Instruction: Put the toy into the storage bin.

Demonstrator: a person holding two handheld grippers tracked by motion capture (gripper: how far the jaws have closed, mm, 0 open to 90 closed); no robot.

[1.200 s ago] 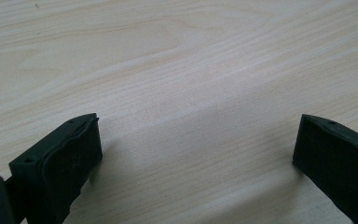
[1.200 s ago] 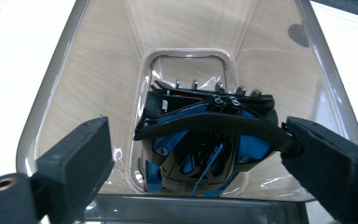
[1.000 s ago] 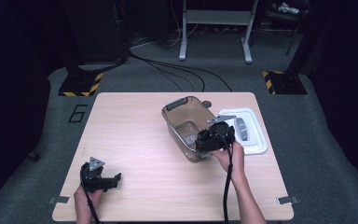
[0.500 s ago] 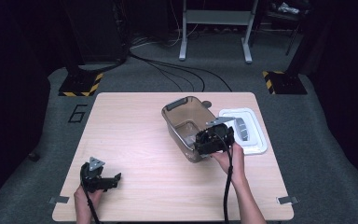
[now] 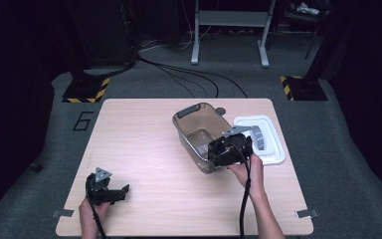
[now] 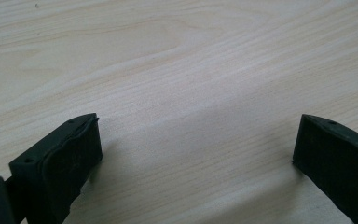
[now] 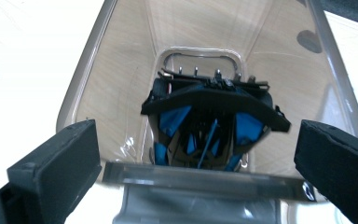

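A clear brownish plastic bin [image 5: 195, 130] stands on the wooden table [image 5: 139, 144], right of centre. My right gripper [image 5: 223, 150] is at the bin's near end, open. In the right gripper view its jaws straddle the near rim of the bin [image 7: 121, 70], and my right gripper [image 7: 196, 163] holds nothing. A black and blue shape [image 7: 212, 116] shows at the bin's bottom; I cannot tell whether it is an object or a reflection. My left gripper [image 5: 117, 191] rests near the front left edge, open. In its own view my left gripper [image 6: 196, 154] has bare wood between its jaws.
A white lid [image 5: 271, 149] lies flat just right of the bin, touching the right hand's side. Beyond the table, cables [image 5: 189, 74] run over the grey floor, with hazard-striped feet [image 5: 84, 90] at both back corners.
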